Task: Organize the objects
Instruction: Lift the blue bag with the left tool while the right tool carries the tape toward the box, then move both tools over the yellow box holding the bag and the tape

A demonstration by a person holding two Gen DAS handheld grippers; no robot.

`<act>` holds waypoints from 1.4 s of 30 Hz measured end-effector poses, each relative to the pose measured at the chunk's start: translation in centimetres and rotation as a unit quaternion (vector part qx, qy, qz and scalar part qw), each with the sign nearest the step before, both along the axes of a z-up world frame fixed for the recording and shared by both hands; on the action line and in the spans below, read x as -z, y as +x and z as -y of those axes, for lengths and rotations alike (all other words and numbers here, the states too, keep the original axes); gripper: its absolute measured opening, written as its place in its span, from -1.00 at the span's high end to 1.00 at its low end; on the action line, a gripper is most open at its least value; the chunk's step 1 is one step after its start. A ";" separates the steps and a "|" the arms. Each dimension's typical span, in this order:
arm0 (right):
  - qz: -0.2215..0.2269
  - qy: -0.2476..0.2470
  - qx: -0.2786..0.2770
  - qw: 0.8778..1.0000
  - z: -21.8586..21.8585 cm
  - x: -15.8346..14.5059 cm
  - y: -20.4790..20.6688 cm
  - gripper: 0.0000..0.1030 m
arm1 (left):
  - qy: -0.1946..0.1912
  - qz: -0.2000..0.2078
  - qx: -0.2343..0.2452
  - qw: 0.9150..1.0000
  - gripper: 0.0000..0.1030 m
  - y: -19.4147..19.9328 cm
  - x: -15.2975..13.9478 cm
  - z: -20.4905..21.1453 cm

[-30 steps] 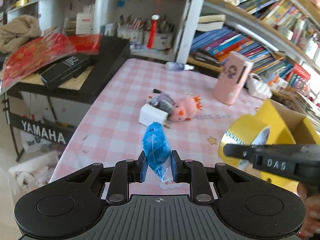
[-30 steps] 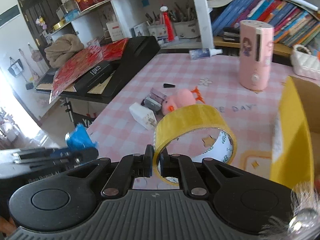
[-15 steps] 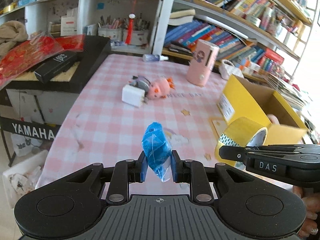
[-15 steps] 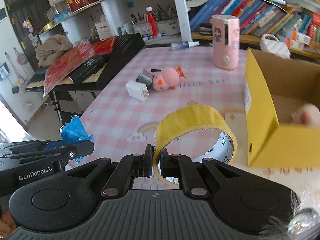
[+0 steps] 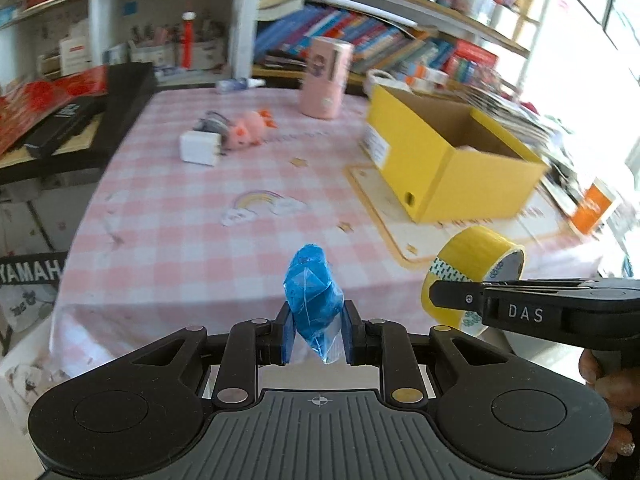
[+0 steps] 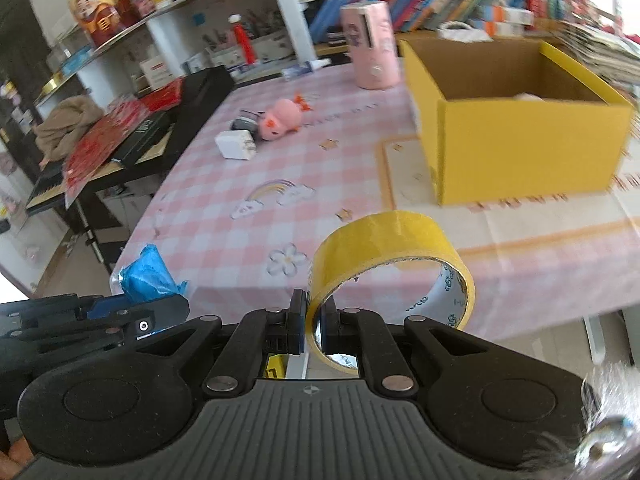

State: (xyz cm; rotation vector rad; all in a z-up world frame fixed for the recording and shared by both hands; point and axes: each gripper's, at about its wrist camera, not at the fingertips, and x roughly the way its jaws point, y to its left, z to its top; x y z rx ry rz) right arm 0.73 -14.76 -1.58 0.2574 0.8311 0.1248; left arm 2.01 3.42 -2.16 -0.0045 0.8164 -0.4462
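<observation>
left gripper jaws clamped on a blue plastic packet, held above the near edge of the tabletop. right gripper jaws pinched on the wall of a yellow tape roll, also off the tabletop. yellow box open, far right. pink plush toy and white charger touching, far left; pink cylinder upright behind.

Bookshelves, black keyboard
</observation>
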 end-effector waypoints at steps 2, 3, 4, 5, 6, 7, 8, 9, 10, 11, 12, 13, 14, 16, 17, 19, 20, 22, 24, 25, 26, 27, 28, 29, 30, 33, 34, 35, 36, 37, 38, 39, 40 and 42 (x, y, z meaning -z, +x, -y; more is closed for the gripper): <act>-0.002 0.002 0.017 1.000 0.6 0.2 -1.2 0.87 | 0.000 0.000 0.016 1.000 0.58 -0.7 0.1 0.6; -0.003 0.003 0.025 1.000 0.9 0.3 -1.7 0.87 | 0.000 0.001 0.023 1.000 0.58 -0.9 0.0 0.8; -0.004 0.003 0.033 0.999 1.2 0.3 -2.2 0.87 | 0.000 0.002 0.030 1.000 0.58 -1.1 0.0 1.2; -0.004 0.004 0.043 0.999 1.5 0.3 -2.5 0.87 | 0.000 0.004 0.037 0.999 0.58 -1.2 -0.1 1.4; -0.004 0.006 0.053 0.999 1.9 0.2 -3.0 0.87 | 0.000 0.006 0.043 0.999 0.58 -1.4 -0.2 1.7; -0.004 0.007 0.063 0.998 2.3 0.2 -3.4 0.87 | 0.001 0.008 0.051 0.999 0.58 -1.6 -0.3 2.1; -0.003 0.009 0.073 0.997 2.7 0.1 -3.8 0.87 | 0.001 0.009 0.057 0.998 0.58 -1.7 -0.4 2.4; -0.003 0.009 0.080 0.997 3.0 0.2 -4.1 0.87 | 0.001 0.010 0.062 0.998 0.58 -1.8 -0.4 2.7; -0.002 0.009 0.088 0.996 3.3 0.2 -4.5 0.87 | 0.001 0.010 0.067 0.998 0.58 -1.9 -0.4 3.0; -0.003 0.010 0.092 0.996 3.6 0.2 -4.7 0.87 | 0.000 0.011 0.072 0.997 0.58 -2.0 -0.5 3.3; -0.004 0.009 0.096 0.995 3.8 0.2 -5.0 0.87 | 0.001 0.011 0.077 0.997 0.58 -2.0 -0.5 3.7; -0.004 0.010 0.100 0.995 4.1 0.3 -5.3 0.87 | 0.001 0.012 0.083 0.997 0.58 -2.0 -0.5 4.1; -0.004 0.010 0.104 0.994 4.4 0.3 -5.6 0.87 | 0.001 0.012 0.090 0.996 0.58 -2.1 -0.5 4.6; -0.004 0.010 0.118 0.993 5.2 0.2 -6.1 0.87 | 0.003 0.012 0.104 0.995 0.58 -2.1 -0.5 5.5; -0.004 0.010 0.126 0.992 5.6 0.3 -6.4 0.87 | 0.003 0.012 0.112 0.994 0.58 -2.2 -0.5 6.0; -0.006 0.013 0.142 0.990 6.4 0.4 -6.8 0.87 | 0.004 0.011 0.123 0.992 0.58 -2.1 -0.5 6.9; -0.008 0.014 0.150 0.989 6.9 0.4 -7.0 0.87 | 0.004 0.010 0.129 0.992 0.58 -2.1 -0.5 7.4; -0.010 0.015 0.163 0.986 7.7 0.5 -7.4 0.87 | 0.003 0.010 0.139 0.990 0.58 -1.9 -0.4 8.3; -0.012 0.015 0.174 0.985 8.7 0.5 -7.6 0.87 | 0.003 0.010 0.150 0.989 0.58 -1.9 -0.4 9.3; -0.012 0.015 0.179 0.984 9.1 0.5 -7.7 0.87 | 0.004 0.010 0.155 0.988 0.58 -1.8 -0.4 9.8; -0.012 0.016 0.184 0.983 9.5 0.6 -7.7 0.87 | 0.004 0.010 0.159 0.987 0.58 -1.7 -0.4 10.1; -0.013 0.017 0.188 0.982 10.0 0.6 -7.6 0.87 | 0.004 0.012 0.161 0.987 0.58 -1.5 -0.5 10.6; -0.014 0.018 0.191 0.981 10.4 0.6 -7.5 0.87 | 0.004 0.013 0.162 0.987 0.58 -1.4 -0.5 10.8; -0.015 0.018 0.194 0.981 10.8 0.6 -7.4 0.87 | 0.003 0.014 0.162 0.987 0.58 -1.1 -0.6 11.2; -0.015 0.017 0.195 0.980 11.1 0.5 -7.3 0.87 | 0.001 0.016 0.162 0.987 0.58 -0.9 -0.6 11.5; -0.013 0.014 0.197 0.980 12.1 0.4 -6.7 0.87 | -0.002 0.024 0.162 0.987 0.58 -0.1 -1.0 12.5; -0.013 0.013 0.198 0.980 12.5 0.3 -6.4 0.87 | -0.004 0.027 0.163 0.986 0.58 0.3 -1.2 13.0; -0.011 0.011 0.199 0.980 12.9 0.2 -6.2 0.87 | -0.005 0.031 0.163 0.986 0.58 0.6 -1.4 13.3; -0.009 0.009 0.199 0.980 13.3 0.0 -5.8 0.87 | -0.007 0.036 0.163 0.986 0.58 1.0 -1.7 13.7; -0.007 0.007 0.200 0.980 13.7 -0.1 -5.5 0.87 | -0.009 0.041 0.163 0.986 0.58 1.4 -1.9 14.1; -0.005 0.005 0.201 0.980 14.2 -0.3 -5.1 0.87 | -0.011 0.046 0.162 0.986 0.58 1.8 -2.2 14.5; -0.001 0.003 0.201 0.980 14.7 -0.6 -4.7 0.87 | -0.014 0.051 0.160 0.986 0.58 2.2 -2.5 14.9; 0.004 0.002 0.200 0.980 15.1 -0.8 -4.3 0.87 | -0.016 0.057 0.158 0.986 0.58 2.8 -2.9 15.3; 0.016 -0.003 0.197 0.980 16.1 -1.5 -3.3 0.87 | -0.020 0.070 0.153 0.986 0.58 3.8 -3.7 16.1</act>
